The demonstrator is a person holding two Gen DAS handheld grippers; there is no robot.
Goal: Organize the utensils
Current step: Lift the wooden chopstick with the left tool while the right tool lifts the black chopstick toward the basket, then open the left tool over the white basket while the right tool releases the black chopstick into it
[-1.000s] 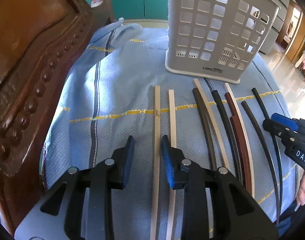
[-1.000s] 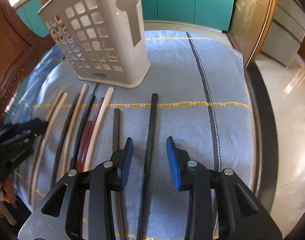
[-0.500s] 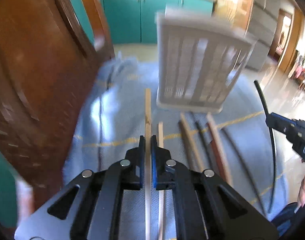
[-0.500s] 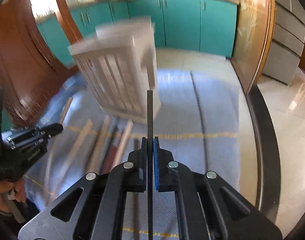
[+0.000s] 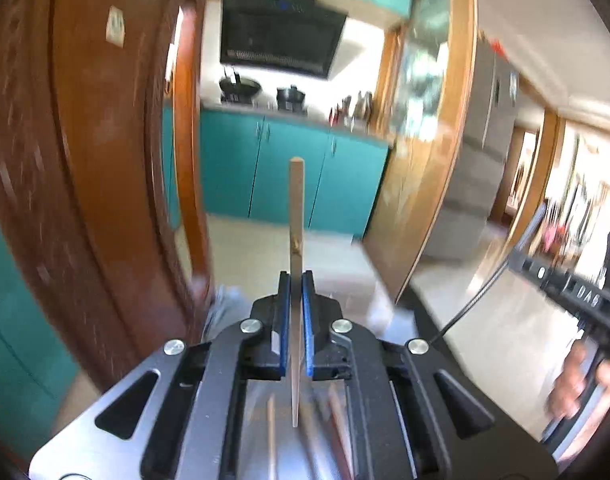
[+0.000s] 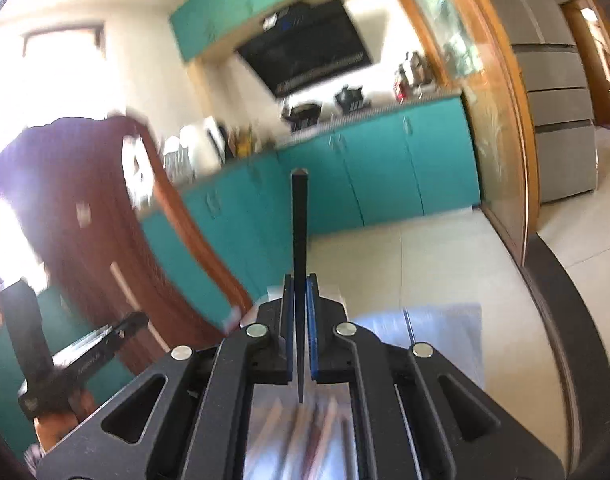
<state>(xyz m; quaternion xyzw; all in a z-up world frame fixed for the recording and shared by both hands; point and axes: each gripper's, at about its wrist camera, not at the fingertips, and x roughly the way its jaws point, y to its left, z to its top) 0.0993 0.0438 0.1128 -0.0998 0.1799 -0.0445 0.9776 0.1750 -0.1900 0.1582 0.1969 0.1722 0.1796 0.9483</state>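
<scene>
Wooden chopstick [image 5: 296, 204]: clamped in left hand-held gripper [image 5: 296, 316]
Black chopstick [image 6: 299, 232]: clamped in right hand-held gripper [image 6: 300, 320] (both raised)
Remaining: others lie below; none visibly stored

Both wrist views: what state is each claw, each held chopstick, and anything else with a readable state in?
Left claw: shut on the pale wooden chopstick.
Pale wooden chopstick: clamped, lifted, tip pointing up.
Right claw: shut on the black chopstick.
Black chopstick: clamped, lifted, tip pointing up.
Remaining chopsticks: lying below the left claw, blurred.
Teal cabinets: doors closed.
</scene>
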